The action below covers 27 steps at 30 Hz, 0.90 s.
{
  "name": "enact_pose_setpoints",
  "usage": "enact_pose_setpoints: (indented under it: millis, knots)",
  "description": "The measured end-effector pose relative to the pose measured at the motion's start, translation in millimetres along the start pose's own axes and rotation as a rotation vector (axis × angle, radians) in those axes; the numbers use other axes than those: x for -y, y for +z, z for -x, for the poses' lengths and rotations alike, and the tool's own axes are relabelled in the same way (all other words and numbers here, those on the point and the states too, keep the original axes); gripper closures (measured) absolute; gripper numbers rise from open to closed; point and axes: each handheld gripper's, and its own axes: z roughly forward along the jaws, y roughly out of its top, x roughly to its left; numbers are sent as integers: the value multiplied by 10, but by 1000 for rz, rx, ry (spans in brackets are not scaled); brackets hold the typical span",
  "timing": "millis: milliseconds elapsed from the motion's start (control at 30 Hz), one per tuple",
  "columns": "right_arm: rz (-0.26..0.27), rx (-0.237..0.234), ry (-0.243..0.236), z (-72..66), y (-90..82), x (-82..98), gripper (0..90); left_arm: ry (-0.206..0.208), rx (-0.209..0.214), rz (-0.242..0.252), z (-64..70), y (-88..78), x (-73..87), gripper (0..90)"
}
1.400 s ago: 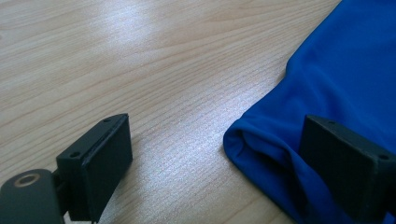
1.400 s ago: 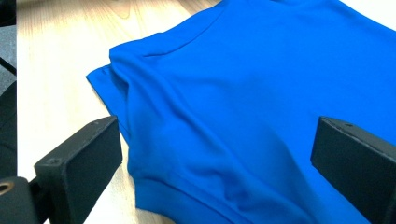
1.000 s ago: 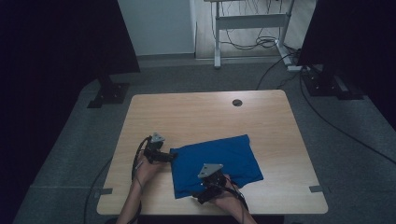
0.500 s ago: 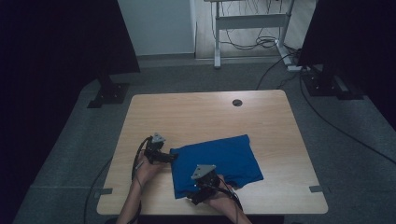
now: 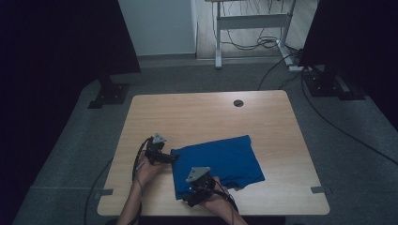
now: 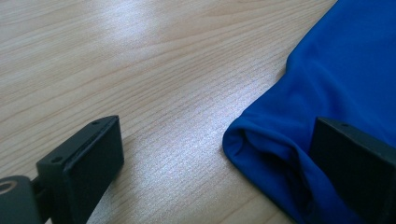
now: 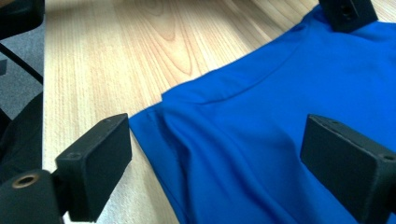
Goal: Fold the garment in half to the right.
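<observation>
Blue cloth [image 5: 216, 161], a folded garment, lies on the near half of the wooden table [image 5: 202, 117], and both grippers are lining up on its left edge, so the step in hand looks like taking hold for another fold. Nearest, the right gripper [image 5: 193, 193] hovers over the near-left corner; its jaws have just been closing a little yet stand wide, cloth between them but not pinched. Farther off, the left gripper [image 5: 170, 158] sits at the far-left corner, jaws wide, straddling the rolled hem [image 6: 261, 144] and gripping nothing. The next move calls for lowering both and closing on the edge.
</observation>
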Motion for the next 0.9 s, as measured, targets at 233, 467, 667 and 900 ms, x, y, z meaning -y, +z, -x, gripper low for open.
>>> enact_pose_setpoints:
  millis: [233, 467, 667, 900]
  knots:
    - [9, -28, -26, -55, 25, -50, 202, 0, 1, 0, 0, 0, 0, 36]
    - [12, -81, -59, -150, 65, -75, 289, -1, 1, 1, 0, -3, 3, 36]
    - [-32, -95, -79, -161, 142, -59, 349, -1, 0, 1, 0, -2, 3, 36]
    - [-5, -23, -73, -162, 134, -33, 563, 10, 9, 16, 10, -20, 12, 85]
